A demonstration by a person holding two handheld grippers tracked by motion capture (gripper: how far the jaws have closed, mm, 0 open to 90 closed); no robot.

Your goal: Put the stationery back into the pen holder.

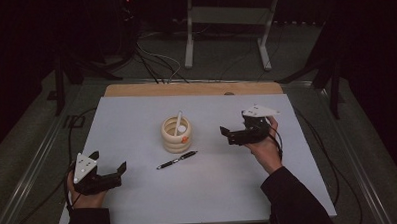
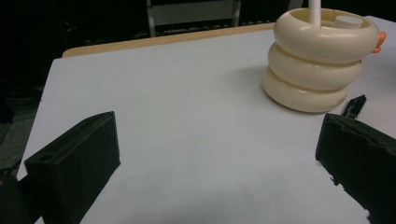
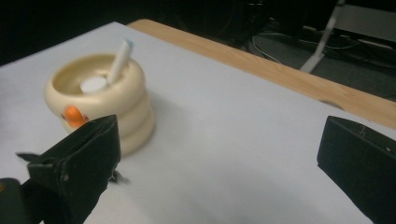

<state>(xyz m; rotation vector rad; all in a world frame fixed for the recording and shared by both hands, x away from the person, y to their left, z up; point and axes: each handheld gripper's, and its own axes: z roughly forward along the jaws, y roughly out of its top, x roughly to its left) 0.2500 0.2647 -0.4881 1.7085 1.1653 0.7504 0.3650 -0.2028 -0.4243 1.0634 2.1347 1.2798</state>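
Hands hold 2 tools over a white table [image 1: 136,119]: the left hand-held gripper [image 1: 110,171] and right hand-held gripper [image 1: 226,134] both have jaws apart, empty. Between them a cream ringed holder [image 1: 176,135] stands with a white pen [image 1: 179,122] inside; a black pen [image 1: 176,160] lies just before it.

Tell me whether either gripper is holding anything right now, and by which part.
Nothing is held. The left gripper and right gripper both stand open and empty; the pen lies on the table beside the holder.
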